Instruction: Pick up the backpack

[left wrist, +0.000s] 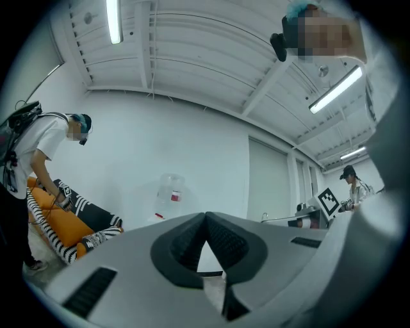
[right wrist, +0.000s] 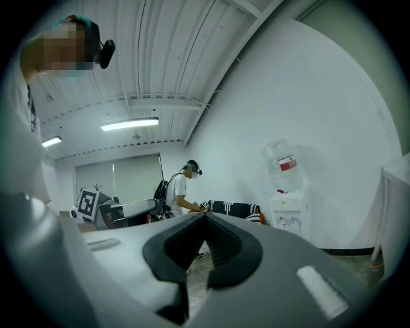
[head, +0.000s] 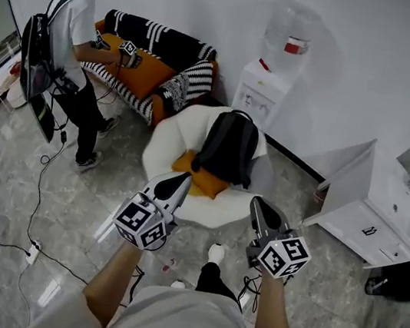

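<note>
A black backpack leans upright on a round white chair, with an orange cushion in front of it. My left gripper is shut and empty, its tip over the chair's front edge just left of the backpack. The right gripper is also shut and empty, near the chair's right front rim, short of the backpack. In the left gripper view the jaws meet at their tips with nothing between them. It is the same in the right gripper view. Neither gripper view shows the backpack.
Another person with grippers stands at a striped sofa at the back left. A water dispenser stands behind the chair, against the wall. A white cabinet is at the right. Cables trail over the floor at the left.
</note>
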Action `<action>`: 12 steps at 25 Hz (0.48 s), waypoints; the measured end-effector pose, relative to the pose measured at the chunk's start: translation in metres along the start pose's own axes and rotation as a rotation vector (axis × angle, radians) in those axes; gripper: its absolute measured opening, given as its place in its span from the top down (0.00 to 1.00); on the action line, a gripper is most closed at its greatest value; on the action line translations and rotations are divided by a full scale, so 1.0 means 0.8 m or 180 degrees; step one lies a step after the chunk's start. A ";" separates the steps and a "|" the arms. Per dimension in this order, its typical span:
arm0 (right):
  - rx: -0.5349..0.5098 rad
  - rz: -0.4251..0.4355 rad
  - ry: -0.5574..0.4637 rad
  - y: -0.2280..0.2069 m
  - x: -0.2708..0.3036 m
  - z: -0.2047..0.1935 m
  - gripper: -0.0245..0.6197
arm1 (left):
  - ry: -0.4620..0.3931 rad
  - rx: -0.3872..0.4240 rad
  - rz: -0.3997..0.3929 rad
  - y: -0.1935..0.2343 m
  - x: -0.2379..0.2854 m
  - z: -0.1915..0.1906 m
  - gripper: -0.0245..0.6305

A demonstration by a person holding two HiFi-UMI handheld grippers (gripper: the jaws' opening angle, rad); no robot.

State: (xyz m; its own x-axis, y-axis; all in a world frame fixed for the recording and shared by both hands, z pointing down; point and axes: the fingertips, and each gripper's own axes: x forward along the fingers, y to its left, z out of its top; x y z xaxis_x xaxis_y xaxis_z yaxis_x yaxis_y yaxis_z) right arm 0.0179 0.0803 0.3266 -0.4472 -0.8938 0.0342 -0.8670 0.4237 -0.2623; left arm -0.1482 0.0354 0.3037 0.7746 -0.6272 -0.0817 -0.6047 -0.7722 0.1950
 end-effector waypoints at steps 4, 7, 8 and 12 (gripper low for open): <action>0.0070 0.0044 0.0002 -0.035 0.028 0.009 0.96 | -0.0015 0.0006 0.0124 0.023 0.033 0.002 0.97; 0.0151 0.0076 0.0007 -0.067 0.047 0.017 0.96 | -0.0021 0.0003 0.0257 0.039 0.060 0.002 0.97; 0.0154 0.0090 0.0020 -0.077 0.053 0.020 0.96 | -0.0010 0.0008 0.0291 0.043 0.069 0.001 0.97; 0.0113 0.0159 0.0105 -0.118 0.082 0.031 0.96 | 0.0008 -0.0021 0.0399 0.059 0.108 -0.003 0.97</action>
State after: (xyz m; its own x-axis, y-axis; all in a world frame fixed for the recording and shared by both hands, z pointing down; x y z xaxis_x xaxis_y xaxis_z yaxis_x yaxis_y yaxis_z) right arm 0.0755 -0.0219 0.3297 -0.4972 -0.8661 0.0519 -0.8353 0.4617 -0.2985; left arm -0.1091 -0.0553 0.3084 0.6935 -0.7185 -0.0538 -0.6956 -0.6871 0.2098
